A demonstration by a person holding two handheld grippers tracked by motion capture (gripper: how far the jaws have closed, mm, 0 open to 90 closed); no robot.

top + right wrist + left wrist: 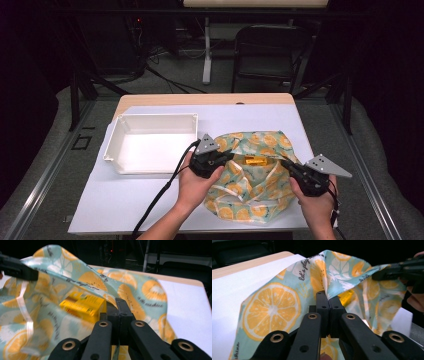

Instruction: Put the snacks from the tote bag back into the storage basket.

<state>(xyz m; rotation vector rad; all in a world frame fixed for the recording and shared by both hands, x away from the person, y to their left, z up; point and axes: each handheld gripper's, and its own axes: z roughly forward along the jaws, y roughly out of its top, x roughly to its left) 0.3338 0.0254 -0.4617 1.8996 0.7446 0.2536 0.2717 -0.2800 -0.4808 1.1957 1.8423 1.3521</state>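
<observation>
A soft fabric bag (252, 175), pale teal and printed with orange slices and small script lettering, is seen lying crumpled on the right half of the surface (140, 192), just beside a white tray. Its mouth is held apart from both sides. The left tool (225, 156) is pressed together on the bag's left rim, with a fold of the thin cloth pinched between the flat black jaws in the left gripper view. The right tool (285, 164) is likewise clamped on the opposite rim, a taut band of cloth being gripped between its jaws in the right gripper view. Inside the opened bag a glossy yellow box (83, 305) with printed sides is seen resting on the cloth, and a pale satin ribbon (26, 315) is draped down the inner wall. The white tray (150, 142) is rectangular, shallow and of smooth plastic, with a rolled rim. The surface is covered by a matte white sheet, and a strip of light wood is left bare along the far edge. Beyond it, a dark room with a black folding chair (270, 52), grey flooring and loose cables is visible.
</observation>
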